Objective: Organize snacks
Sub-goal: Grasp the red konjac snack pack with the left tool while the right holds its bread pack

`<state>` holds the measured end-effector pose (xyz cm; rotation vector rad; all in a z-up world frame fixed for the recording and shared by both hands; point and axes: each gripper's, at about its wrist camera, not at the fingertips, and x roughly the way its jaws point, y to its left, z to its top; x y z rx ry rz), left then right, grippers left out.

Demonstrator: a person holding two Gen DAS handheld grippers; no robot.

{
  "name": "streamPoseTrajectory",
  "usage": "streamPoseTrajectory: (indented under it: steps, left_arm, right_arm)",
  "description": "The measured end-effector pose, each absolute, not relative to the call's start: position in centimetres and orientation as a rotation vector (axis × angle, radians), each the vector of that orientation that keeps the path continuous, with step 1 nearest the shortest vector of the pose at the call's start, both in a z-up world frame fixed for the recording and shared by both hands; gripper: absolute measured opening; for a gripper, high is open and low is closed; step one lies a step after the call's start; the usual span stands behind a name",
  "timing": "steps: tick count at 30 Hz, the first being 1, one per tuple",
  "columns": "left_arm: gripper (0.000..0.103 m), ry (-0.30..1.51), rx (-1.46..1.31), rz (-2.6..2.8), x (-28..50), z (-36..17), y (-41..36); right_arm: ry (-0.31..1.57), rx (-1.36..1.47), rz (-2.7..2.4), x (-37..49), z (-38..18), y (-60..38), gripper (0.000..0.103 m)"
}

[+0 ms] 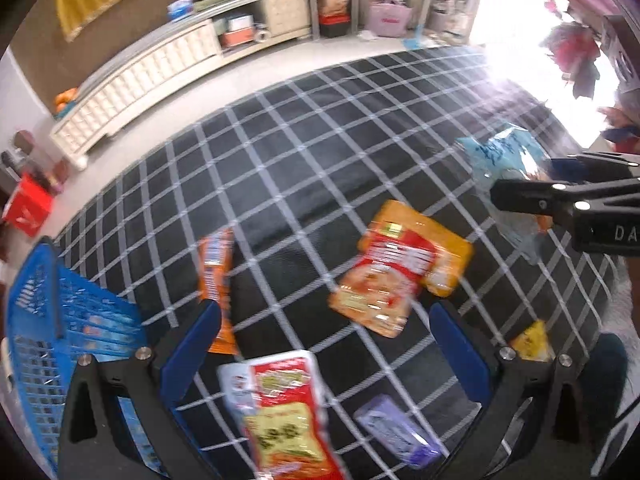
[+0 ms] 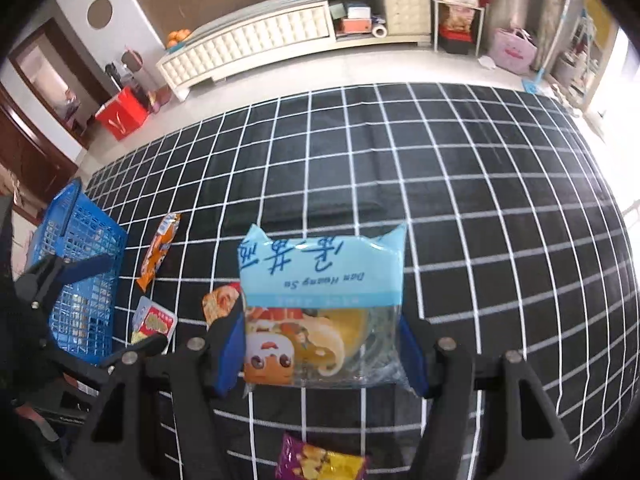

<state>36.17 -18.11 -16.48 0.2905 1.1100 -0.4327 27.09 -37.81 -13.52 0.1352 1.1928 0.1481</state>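
Note:
My right gripper (image 2: 324,344) is shut on a light blue pastry packet (image 2: 320,276), held above the black checked cloth (image 2: 460,200). The left wrist view has that same gripper (image 1: 524,178) and packet (image 1: 504,152) at the right. Open, my left gripper (image 1: 324,344) hovers over a red and white snack packet (image 1: 280,412) that lies between its blue pads (image 1: 192,340). Just ahead lies an orange and red packet (image 1: 400,268), with a narrow orange packet (image 1: 216,272) to its left. A blue basket (image 1: 60,340) stands at the cloth's left edge, also shown as the basket (image 2: 84,272) in the right wrist view.
A purple packet (image 1: 396,432) and a yellow one (image 1: 532,340) lie near the front edge. A purple and yellow packet (image 2: 320,460) sits below my right gripper. Beyond the cloth are a white cabinet (image 2: 260,40), a red box (image 2: 120,116) and a pink bag (image 2: 514,50) on the floor.

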Motion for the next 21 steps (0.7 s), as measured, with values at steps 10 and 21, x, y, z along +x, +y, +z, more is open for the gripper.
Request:
streamPoseTrajectory:
  steps: [10, 21]
  left_arm:
    - [0.102, 1.115, 0.429, -0.573, 34.9, -18.7, -22.9]
    - [0.084, 1.180, 0.510, -0.560, 37.1, -23.3, -24.7]
  right_arm:
    - [1.175, 0.188, 0.128, 24.1, -14.3, -39.3, 0.070]
    - [1.179, 0.235, 0.141, 23.9, -16.5, -41.1, 0.070]
